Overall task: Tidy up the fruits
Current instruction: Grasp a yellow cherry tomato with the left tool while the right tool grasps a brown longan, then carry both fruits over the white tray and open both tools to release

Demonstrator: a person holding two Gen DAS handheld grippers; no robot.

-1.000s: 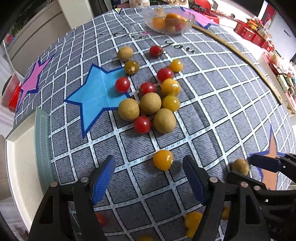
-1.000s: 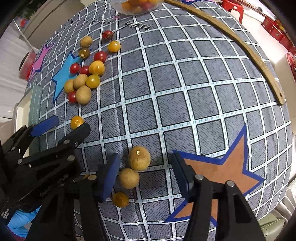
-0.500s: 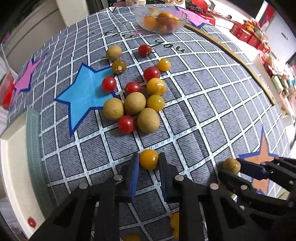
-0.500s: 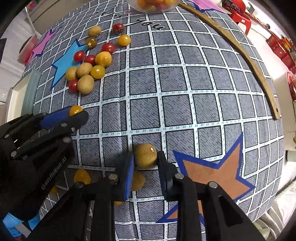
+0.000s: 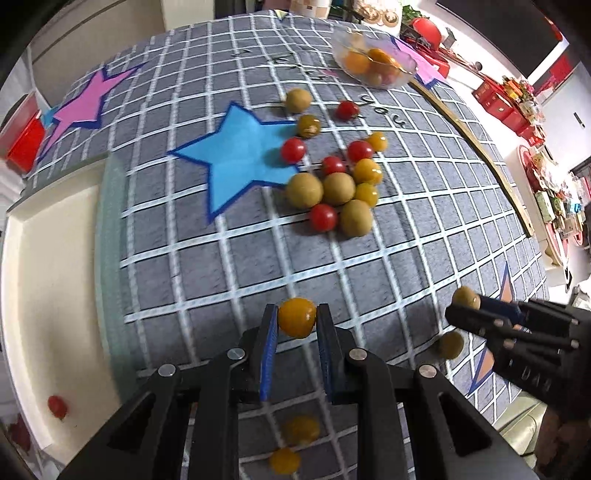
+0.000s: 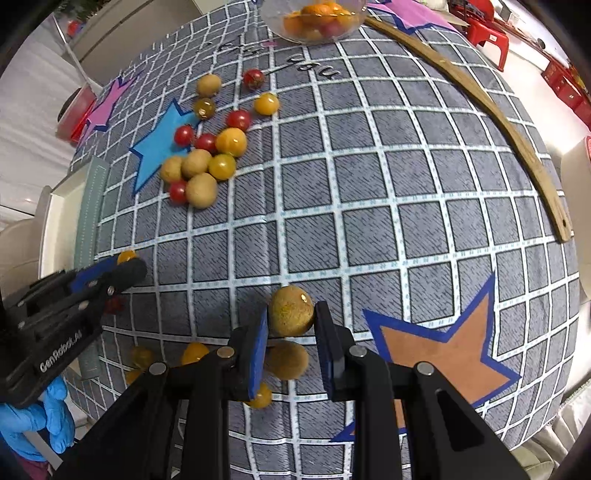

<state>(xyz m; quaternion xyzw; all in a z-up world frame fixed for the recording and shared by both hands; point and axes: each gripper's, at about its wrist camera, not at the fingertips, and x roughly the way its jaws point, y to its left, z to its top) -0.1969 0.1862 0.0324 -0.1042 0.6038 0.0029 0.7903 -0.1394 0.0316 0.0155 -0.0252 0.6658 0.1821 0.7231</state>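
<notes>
both claws loaded, bowl lying far ahead across the cloth

left claw (image 5: 296, 325) is clenching a yellow tomato (image 5: 296, 322) between its blue pads, fruit sitting at the very fingertips; right claw (image 6: 291, 317) is gripping a longan (image 6: 290, 310) the same way, and both fruits are looking lifted clear of the cloth (image 6: 369, 184). the glass bowl (image 6: 314, 18) is sitting at the far edge, straight ahead of the right claw and up and to the right of the left one, so the right hand is judged to have the more direct line to it. the loose cluster (image 5: 332, 184) is lying between the claws and the bowl, left of the right claw's line. more fruit is resting near the claws. judgement: a carry to the bowl is likely coming next.
</notes>
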